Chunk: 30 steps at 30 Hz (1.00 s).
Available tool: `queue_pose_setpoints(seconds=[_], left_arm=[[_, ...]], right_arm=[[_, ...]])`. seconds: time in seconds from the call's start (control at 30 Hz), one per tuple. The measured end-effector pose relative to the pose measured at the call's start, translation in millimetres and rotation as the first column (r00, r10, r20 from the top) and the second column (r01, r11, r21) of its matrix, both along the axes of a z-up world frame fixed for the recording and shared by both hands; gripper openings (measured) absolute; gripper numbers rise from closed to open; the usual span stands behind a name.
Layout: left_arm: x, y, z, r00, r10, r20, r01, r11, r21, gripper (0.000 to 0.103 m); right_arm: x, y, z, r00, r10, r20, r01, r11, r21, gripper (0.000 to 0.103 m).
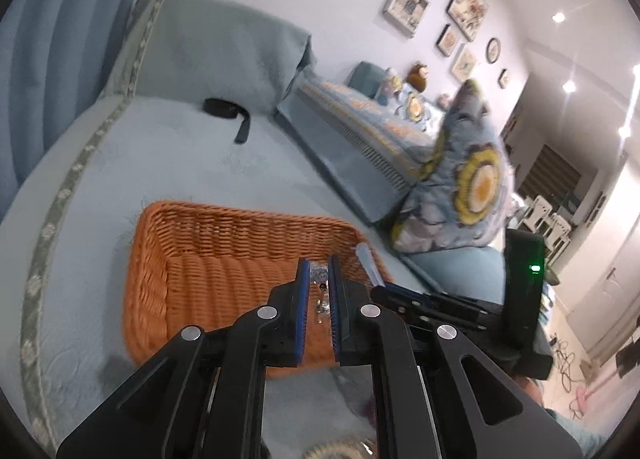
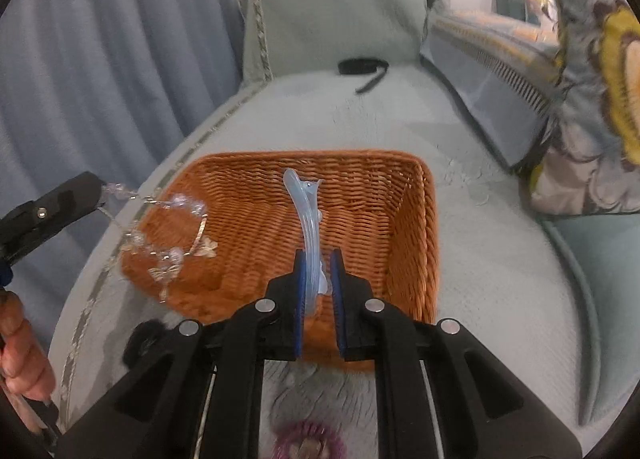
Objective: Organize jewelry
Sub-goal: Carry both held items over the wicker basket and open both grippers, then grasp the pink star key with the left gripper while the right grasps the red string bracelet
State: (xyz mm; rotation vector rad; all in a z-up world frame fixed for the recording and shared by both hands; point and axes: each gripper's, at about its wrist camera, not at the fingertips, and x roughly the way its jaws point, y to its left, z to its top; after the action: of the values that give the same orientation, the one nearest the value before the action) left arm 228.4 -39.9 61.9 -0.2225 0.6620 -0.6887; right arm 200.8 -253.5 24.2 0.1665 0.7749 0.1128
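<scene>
Nearby, black strap (image 2: 362,69) behind basket (image 2: 416,227), floral cushion (image 1: 472,183) right

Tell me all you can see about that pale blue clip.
The clip is a long, curved hair clip of translucent pale blue plastic, with a pointed beak at its far end and a small bump midway. The right gripper is shut on its near end, so it sticks out forward over the open orange wicker basket, touching nothing else that shows. In the left wrist view its tip pokes past the basket's rim, with the right gripper behind it. Whether its beak is open is too blurred to tell.
</scene>
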Motion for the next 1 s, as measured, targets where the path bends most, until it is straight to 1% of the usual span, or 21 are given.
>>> queue_pose_setpoints(seconds=[0.13, 0.23, 0.33, 0.4, 0.43, 0.47, 0.5, 0.57, 0.6, 0.73, 0.8, 0.9, 1.0], left_arm=[[23.2, -10.5, -25.3, 0.999, 0.016, -0.039, -0.015, 1.0, 0.024, 0.007], [29.4, -12.9, -40.9, 0.997, 0.03, -0.066, -0.027, 0.999, 0.038, 0.007], [32.4, -11.4, -51.7, 0.995, 0.039, -0.088, -0.035, 0.998, 0.052, 0.008], [33.7, -9.8, -55.7, 0.994, 0.045, -0.104, -0.04, 0.998, 0.052, 0.01], [32.0, -7.2, -56.3, 0.993, 0.056, -0.105, -0.051, 0.997, 0.05, 0.015], [29.8, -4.7, -55.4, 0.993, 0.058, -0.106, -0.053, 0.997, 0.048, 0.031], [26.3, -3.0, -53.9, 0.993, 0.06, -0.099, -0.056, 0.997, 0.044, 0.04], [15.5, 2.4, -46.3, 0.995, 0.067, -0.075, -0.064, 0.997, 0.039, 0.041], [8.1, 7.5, -41.8, 0.995, 0.066, -0.071, -0.064, 0.997, 0.033, 0.041], [-28.3, 26.3, -23.5, 0.996, 0.085, -0.016, -0.084, 0.996, 0.028, 0.042], [-51.6, 38.4, -15.5, 0.995, 0.098, 0.009, -0.098, 0.995, 0.023, 0.045], [-93.7, 63.3, -7.1, 0.991, 0.132, 0.026, -0.132, 0.991, -0.01, 0.045], [-129.9, 80.4, -8.0, 0.986, 0.163, 0.027, -0.162, 0.987, -0.015, 0.045]], right_arm=[[15.8, 2.2, -14.4, 0.999, 0.008, -0.041, -0.008, 1.0, -0.013, 0.01], [22.4, 4.3, -23.4, 0.997, 0.017, -0.077, -0.017, 1.0, -0.011, 0.01], [23.6, 6.0, -25.8, 0.996, 0.011, -0.086, -0.013, 1.0, -0.026, 0.01], [24.9, 2.1, -26.0, 0.995, 0.019, -0.094, -0.019, 1.0, 0.001, 0.01], [24.2, 1.1, -24.9, 0.995, 0.02, -0.095, -0.019, 1.0, 0.011, 0.011], [22.6, -0.7, -24.0, 0.995, 0.018, -0.098, -0.016, 1.0, 0.019, 0.013], [20.7, -3.2, -22.7, 0.995, 0.018, -0.097, -0.015, 0.999, 0.029, 0.015], [10.9, -7.9, -16.2, 0.997, 0.02, -0.08, -0.016, 0.999, 0.049, 0.025], [5.2, -9.3, -12.9, 0.997, 0.018, -0.071, -0.014, 0.999, 0.053, 0.027], [-31.9, -9.1, 2.7, 0.999, 0.03, -0.027, -0.028, 0.997, 0.067, 0.027], [-52.0, -7.8, 7.9, 0.999, 0.039, -0.009, -0.039, 0.996, 0.074, 0.027], [-92.9, 2.1, 14.0, 0.998, 0.058, 0.029, -0.06, 0.996, 0.067, 0.027], [-124.0, 11.8, 14.3, 0.996, 0.069, 0.05, -0.072, 0.996, 0.049, 0.027]])
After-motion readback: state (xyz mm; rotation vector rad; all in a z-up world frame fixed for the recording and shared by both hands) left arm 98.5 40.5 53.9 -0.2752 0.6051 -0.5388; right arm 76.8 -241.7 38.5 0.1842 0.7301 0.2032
